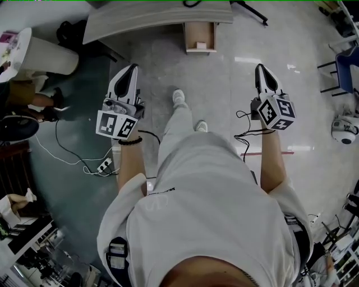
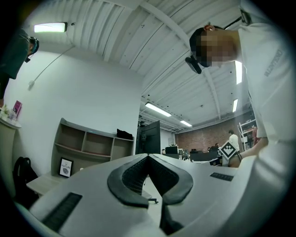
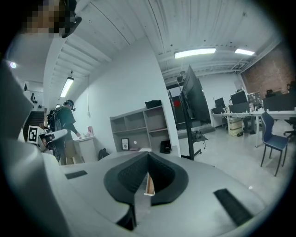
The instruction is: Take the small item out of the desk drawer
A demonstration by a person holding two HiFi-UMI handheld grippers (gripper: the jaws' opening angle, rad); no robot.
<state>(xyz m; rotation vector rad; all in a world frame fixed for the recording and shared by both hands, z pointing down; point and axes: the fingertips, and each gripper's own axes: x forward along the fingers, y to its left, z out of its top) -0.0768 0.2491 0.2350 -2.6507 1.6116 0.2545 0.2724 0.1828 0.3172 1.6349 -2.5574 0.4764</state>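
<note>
The grey desk [image 1: 140, 17] stands at the far end of the floor in the head view. Its wooden drawer [image 1: 199, 35] is pulled out toward me. A small pale shape lies at the drawer's front, too small to make out. My left gripper [image 1: 132, 68] is held at waist height, well short of the desk and left of the drawer, jaws shut and empty. My right gripper [image 1: 260, 68] is level with it, right of the drawer, also shut and empty. In the right gripper view a strip of the drawer's wood [image 3: 150, 184] shows between the closed pads [image 3: 164, 178].
A white cylindrical stand [image 1: 51, 56] is at the left by the desk. Cables and a power strip [image 1: 105, 164] lie on the floor at my left. A blue chair [image 1: 348, 67] stands at the right. A shelf unit [image 2: 90, 144] and a person [image 3: 64, 127] are in the background.
</note>
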